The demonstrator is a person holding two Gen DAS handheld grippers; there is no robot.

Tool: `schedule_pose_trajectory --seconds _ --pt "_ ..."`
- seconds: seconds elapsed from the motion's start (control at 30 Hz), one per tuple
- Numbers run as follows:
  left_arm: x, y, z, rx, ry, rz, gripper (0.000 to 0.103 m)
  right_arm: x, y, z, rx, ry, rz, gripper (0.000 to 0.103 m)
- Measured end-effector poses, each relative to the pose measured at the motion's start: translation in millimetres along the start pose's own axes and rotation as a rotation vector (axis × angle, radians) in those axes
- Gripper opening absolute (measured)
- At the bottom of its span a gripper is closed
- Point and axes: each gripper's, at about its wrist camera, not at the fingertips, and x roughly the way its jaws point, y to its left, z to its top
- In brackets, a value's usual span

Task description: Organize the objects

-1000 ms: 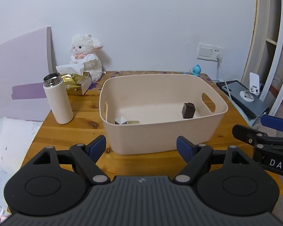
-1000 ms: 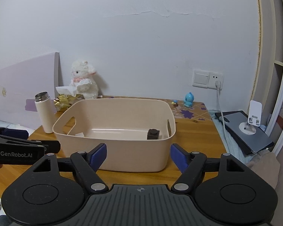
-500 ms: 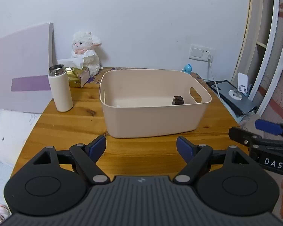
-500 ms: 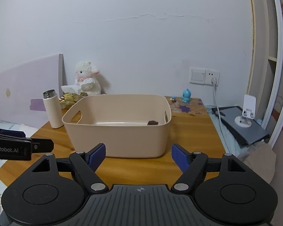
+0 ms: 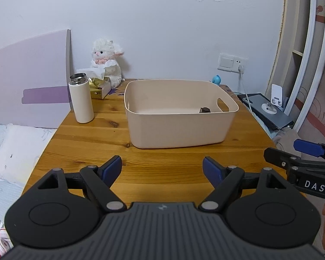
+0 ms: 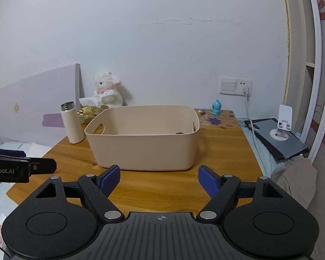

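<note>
Left gripper: I held it spread wide, empty, short of the beige bin.
Right gripper: likewise spread, nothing grasped.
Dark block: lay inside the bin, apparently stowed.

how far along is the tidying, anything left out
Done: a small dark object sits in the beige bin. In hand: nothing; the left gripper and right gripper are open and empty. Possibly left: the white bottle and tissue box stand on the table.

Plush lamb, wall socket, phone stand.
</note>
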Motion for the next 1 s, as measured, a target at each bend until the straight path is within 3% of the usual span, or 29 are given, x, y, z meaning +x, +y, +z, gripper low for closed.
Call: schedule_pose_trajectory --seconds 0.57,1.0 --pt "-32.3 -17.6 -12.1 0.055 -0.022 -0.006 0.083 -17.9 -5.7 -6.3 0.010 -0.008 -0.010 0.085" --pt "-32.9 -14.7 -15.6 0.056 0.005 -0.011 0.083 -17.2 -8.5 -7.5 0.009 0.003 -0.011 0.088"
